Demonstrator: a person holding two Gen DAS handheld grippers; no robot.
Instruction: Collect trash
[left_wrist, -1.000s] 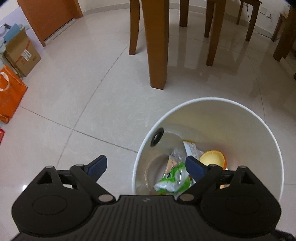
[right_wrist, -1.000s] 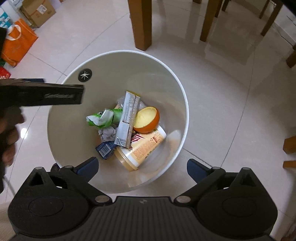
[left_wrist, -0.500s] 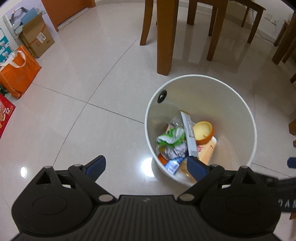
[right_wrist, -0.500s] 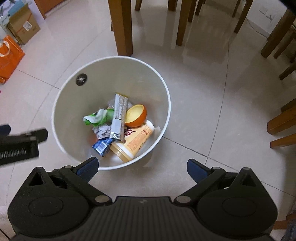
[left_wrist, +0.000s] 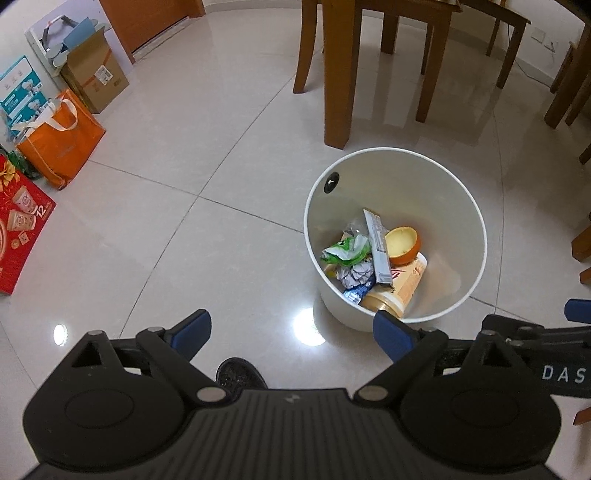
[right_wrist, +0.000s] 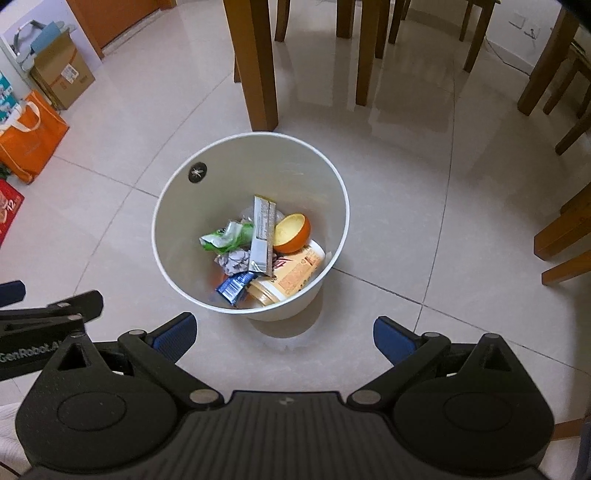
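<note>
The round white plastic trash bin (right_wrist: 343, 206) stands on the glossy pale tiled floor (right_wrist: 424, 206), just in front of a brown wooden table leg (right_wrist: 258, 62). Inside lie a green crumpled wrapper (right_wrist: 225, 236), a long silver foil wrapper (right_wrist: 262, 232), an orange fruit-peel half (right_wrist: 293, 232), a cream plastic tub on its side (right_wrist: 291, 277), grey crumpled paper (right_wrist: 236, 260) and a small blue packet (right_wrist: 232, 286). No loose litter shows on the nearby tiles, so collection appears complete or near it; the sound procedure is to scan the floor before moving off and to keep both tools clear of the rim. The left gripper (left_wrist: 291, 332) and right gripper (right_wrist: 282, 334) hover high above the floor, tilted down toward the bin, side by side; both jaws stand wide and hold nothing.
</note>
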